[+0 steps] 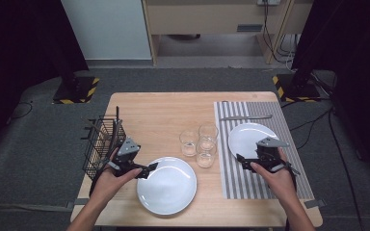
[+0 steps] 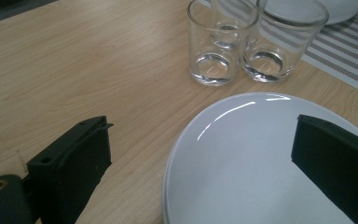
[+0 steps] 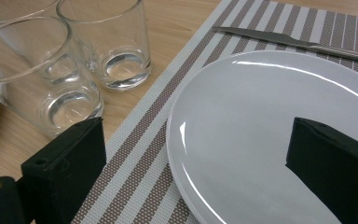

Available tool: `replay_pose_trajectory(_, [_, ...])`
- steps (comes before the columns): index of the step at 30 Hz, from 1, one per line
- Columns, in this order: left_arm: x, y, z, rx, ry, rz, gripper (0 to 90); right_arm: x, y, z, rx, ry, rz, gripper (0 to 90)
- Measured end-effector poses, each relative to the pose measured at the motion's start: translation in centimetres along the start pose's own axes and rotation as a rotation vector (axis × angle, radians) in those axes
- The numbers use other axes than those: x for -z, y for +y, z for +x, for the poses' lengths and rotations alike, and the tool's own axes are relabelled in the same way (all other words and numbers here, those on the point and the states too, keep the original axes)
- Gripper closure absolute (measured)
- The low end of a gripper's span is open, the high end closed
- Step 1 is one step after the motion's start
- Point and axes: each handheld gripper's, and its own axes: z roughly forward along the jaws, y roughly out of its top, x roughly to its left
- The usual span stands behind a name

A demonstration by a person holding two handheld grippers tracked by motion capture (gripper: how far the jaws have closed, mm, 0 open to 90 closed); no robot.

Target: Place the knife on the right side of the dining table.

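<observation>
the left gripper (image 1: 144,170) hovers at the left rim of the near white plate (image 1: 166,185), which lies on the bare wood of the counter (image 1: 159,113) close to its front edge; its jaws stand wide apart and hold nothing, one over the wood and one over the plate in the left gripper view. the right gripper (image 1: 244,160) is likewise spread wide and empty, at the near-left rim of the second white plate (image 1: 248,137), which rests on the striped placemat (image 1: 241,185). three empty glasses (image 1: 198,141) stand clustered between the two plates. a knife (image 1: 245,117) lies on the placemat beyond the plate, and a black wire basket (image 1: 101,144) sits at the counter's left edge.
</observation>
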Motion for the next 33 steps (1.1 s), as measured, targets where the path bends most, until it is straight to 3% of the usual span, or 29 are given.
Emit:
replay_pose_trajectory(14, [1.4,0.4,0.8,0.003,0.009,-0.013,4.4,0.9,-1.5,1.0,0.012,0.009,-0.011,5.1])
replay_pose_trajectory(33, [3.6,2.0,-0.1,-0.016,-0.028,-0.060,4.5,1.4,-1.8,1.8,0.025,0.017,-0.022,5.2])
